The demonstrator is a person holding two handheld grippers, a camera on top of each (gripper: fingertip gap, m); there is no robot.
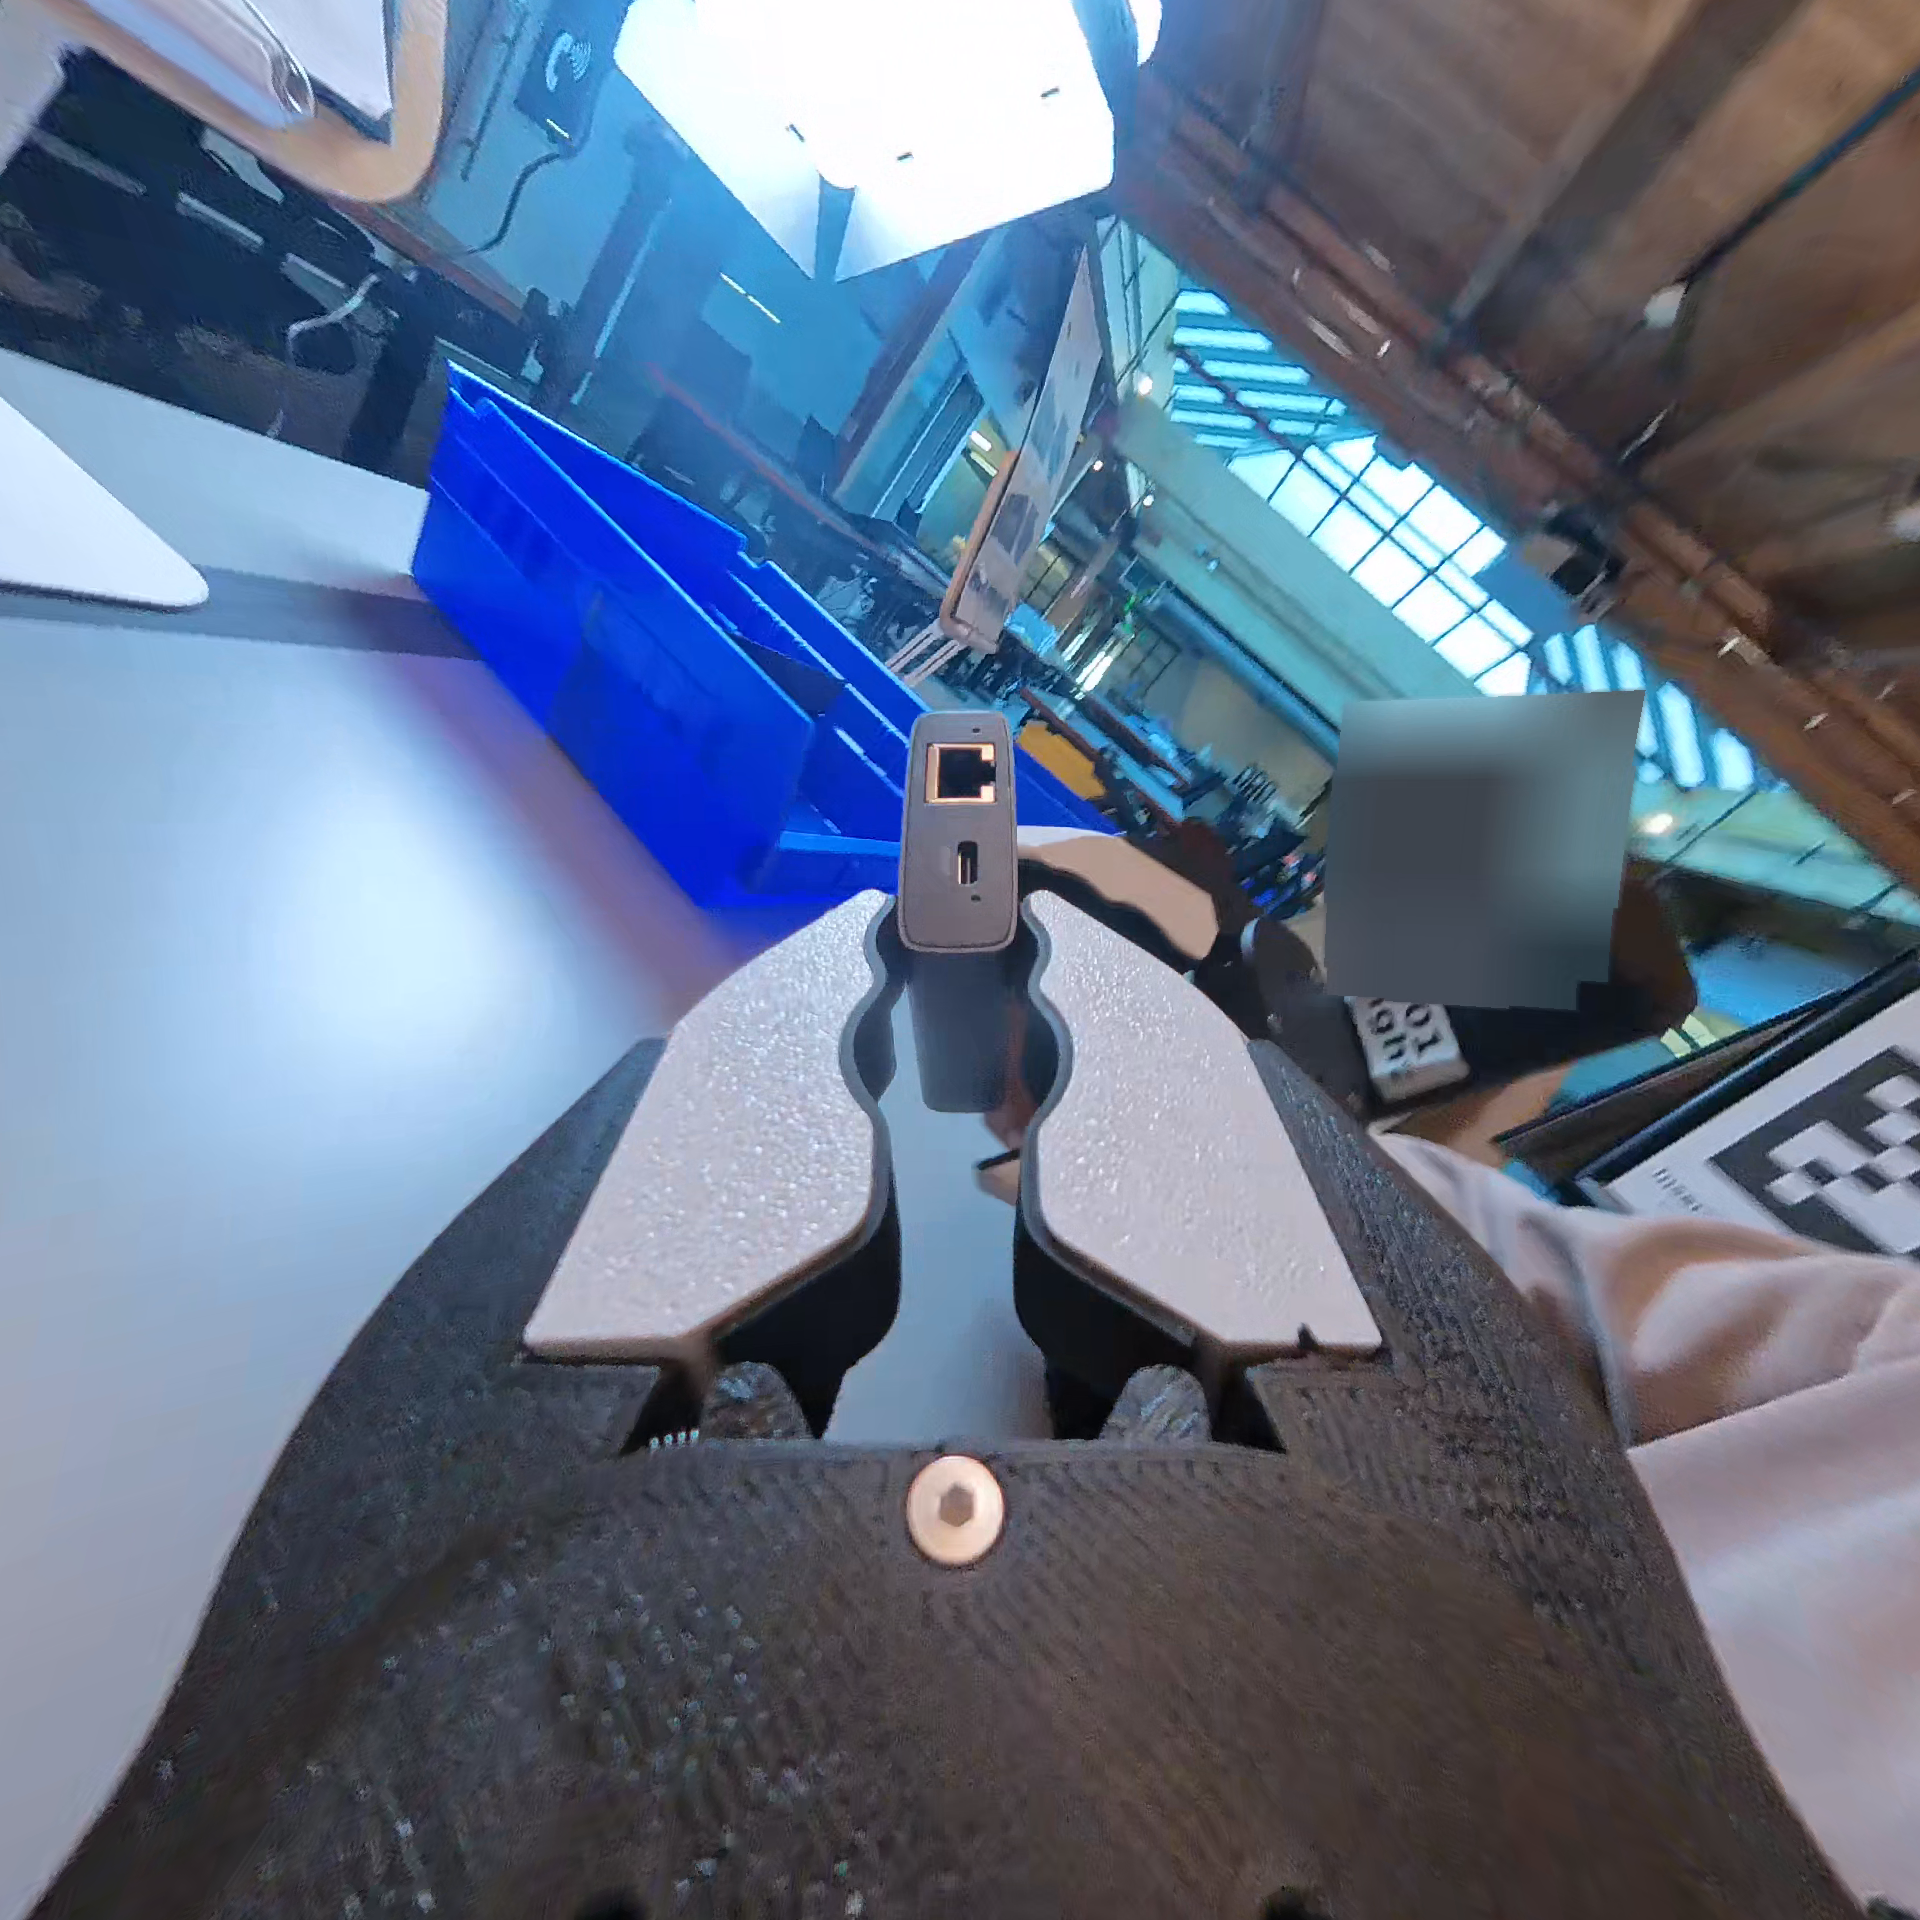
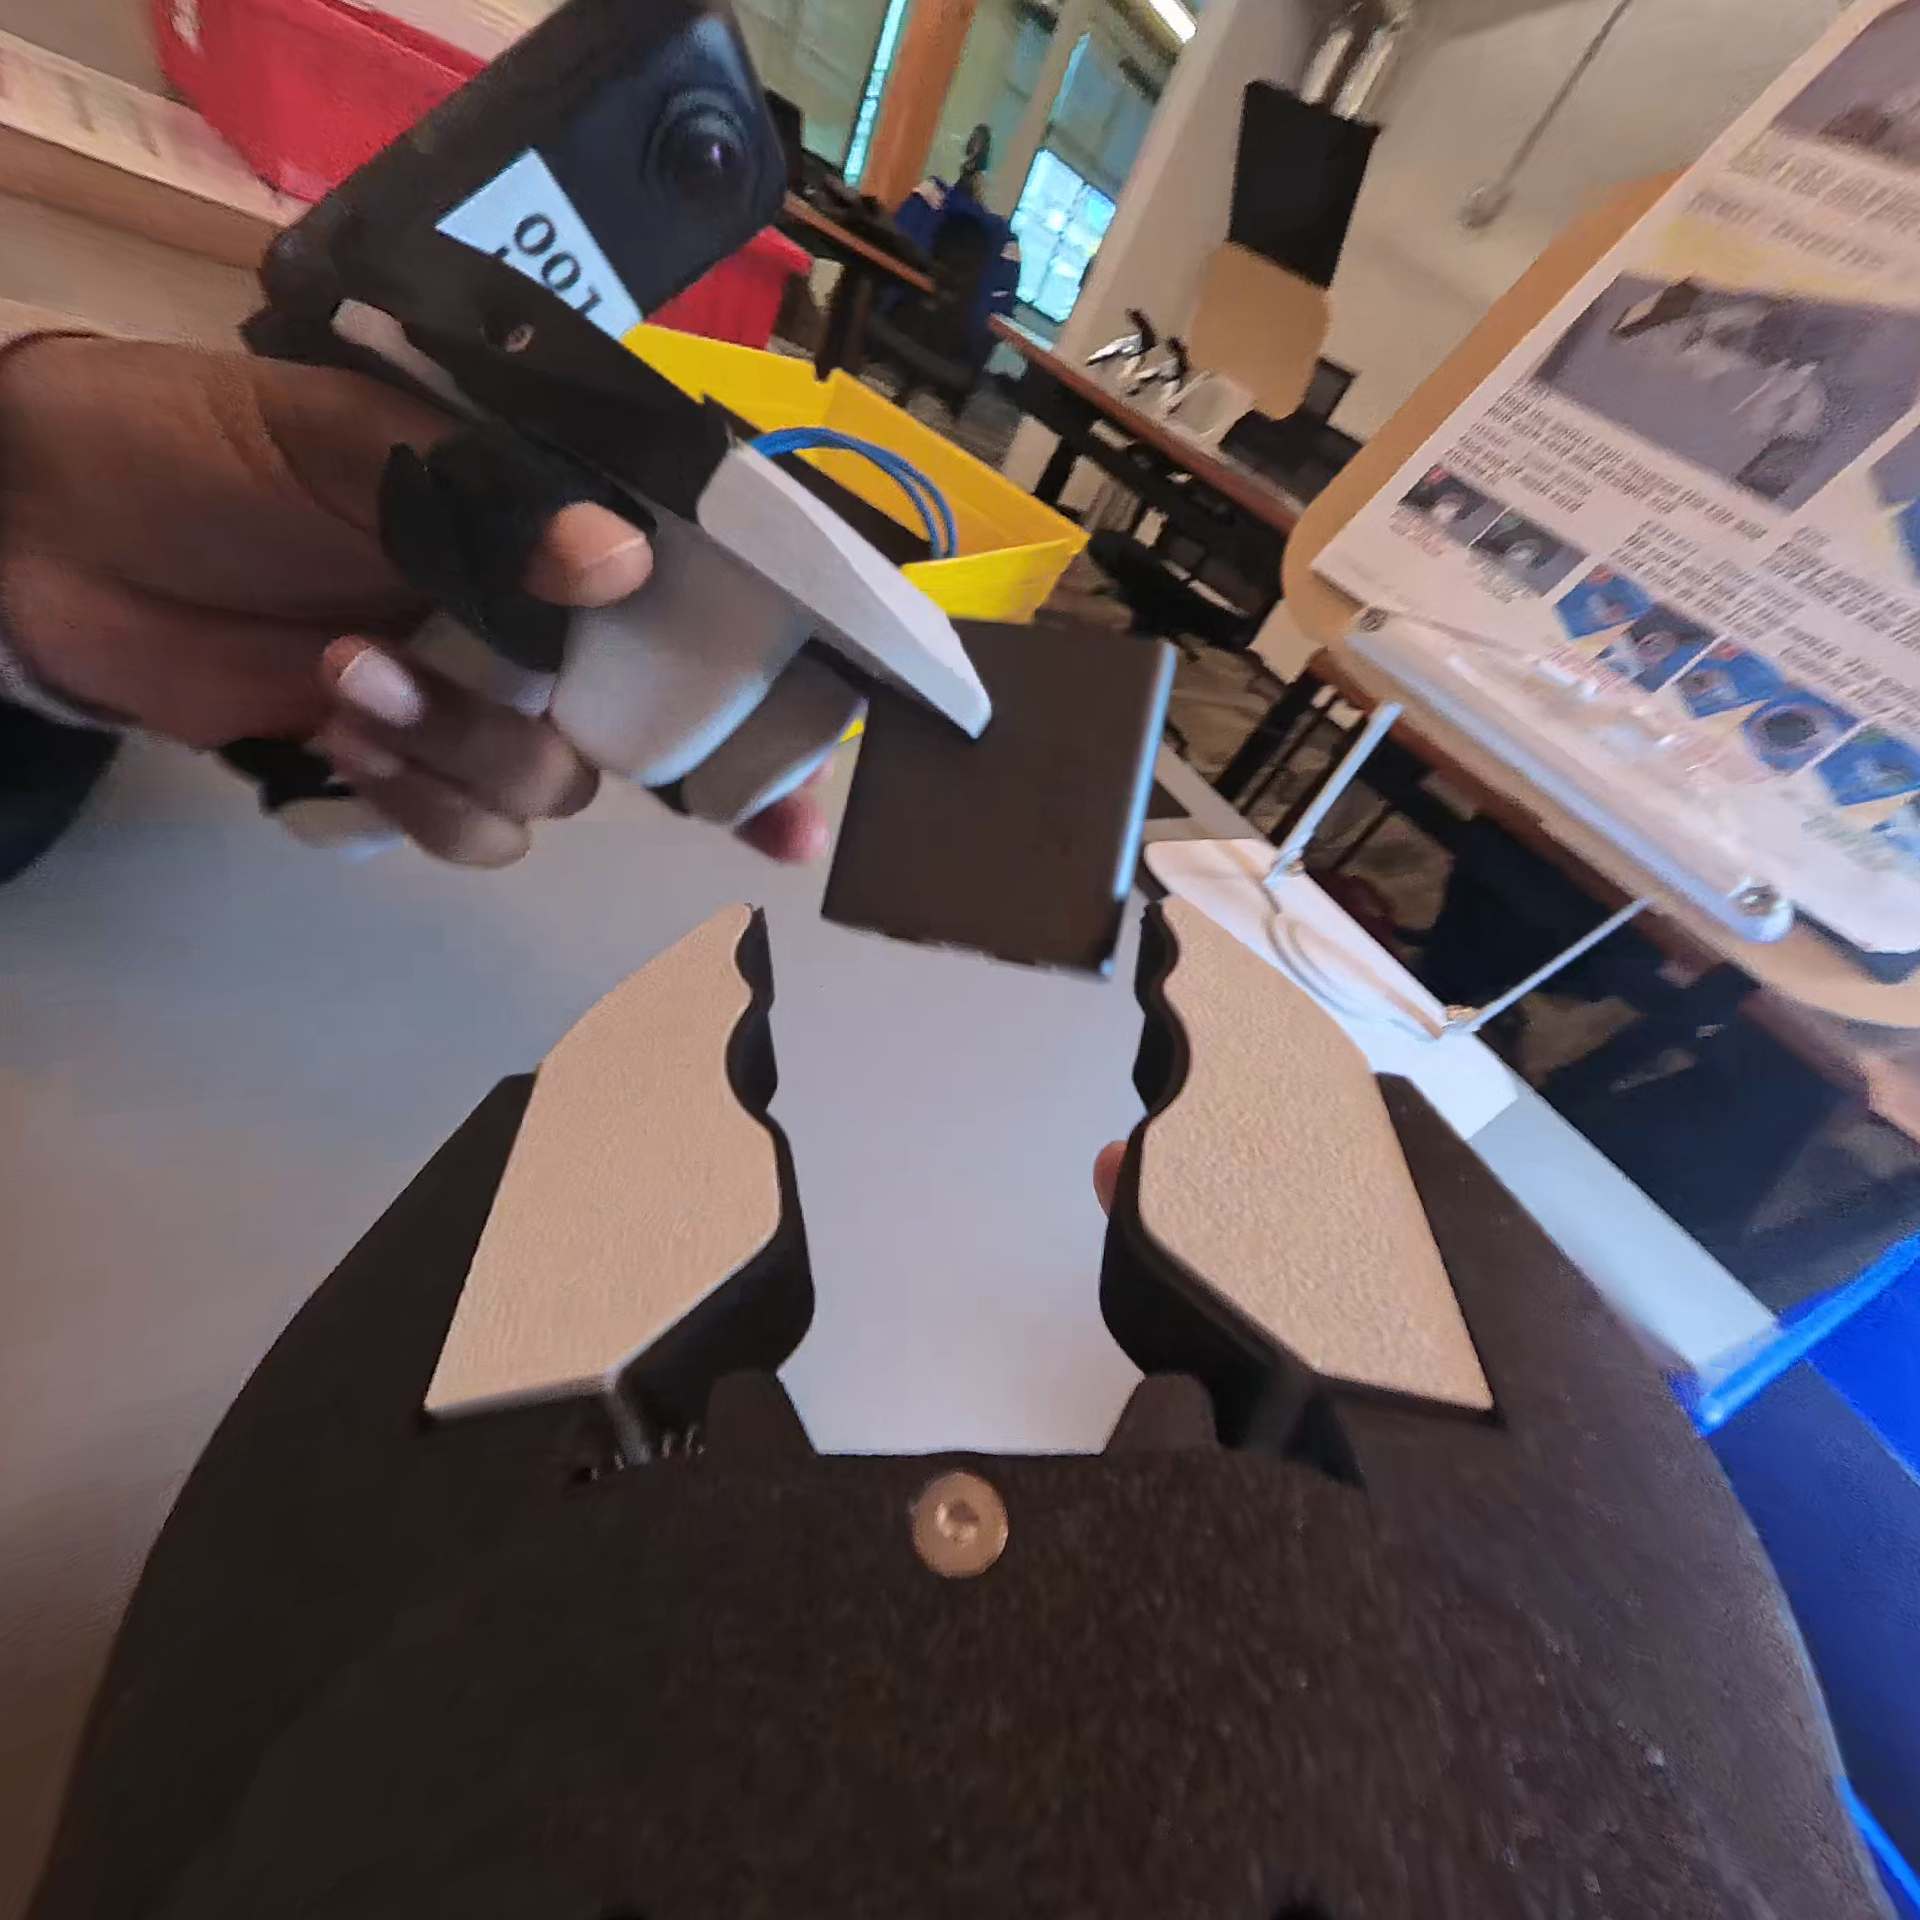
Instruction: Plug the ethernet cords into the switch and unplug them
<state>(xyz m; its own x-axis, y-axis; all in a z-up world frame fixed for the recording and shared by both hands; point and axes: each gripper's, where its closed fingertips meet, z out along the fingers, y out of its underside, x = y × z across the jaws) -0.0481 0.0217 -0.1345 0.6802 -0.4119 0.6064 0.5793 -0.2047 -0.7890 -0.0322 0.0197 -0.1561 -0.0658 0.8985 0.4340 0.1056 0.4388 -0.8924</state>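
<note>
The left hand-held gripper [image 1: 958,940] is clamped on the switch [image 1: 956,831], a small dark grey block held in the air above the tabletop [image 1: 260,883], its narrow end pointing away from the camera with one square network port and a smaller slot below it, both empty. In the right wrist view the same switch [image 2: 992,800] shows as a flat dark slab sticking out from the left hand-held gripper [image 2: 862,675], which a hand [image 2: 208,592] grips by its handle. The right hand-held gripper [image 2: 956,935] stands wide with nothing between its fingers, its tips just below the switch and not touching it (a fingertip shows beside its right finger). Farther off, a yellow bin [image 2: 935,499] with a blue cord [image 2: 894,483] in it sits toward the tabletop's far edge, a blue bin [image 1: 623,644] lies along another edge, and a sheet on a stand [image 2: 1662,468] leans at the right.
</note>
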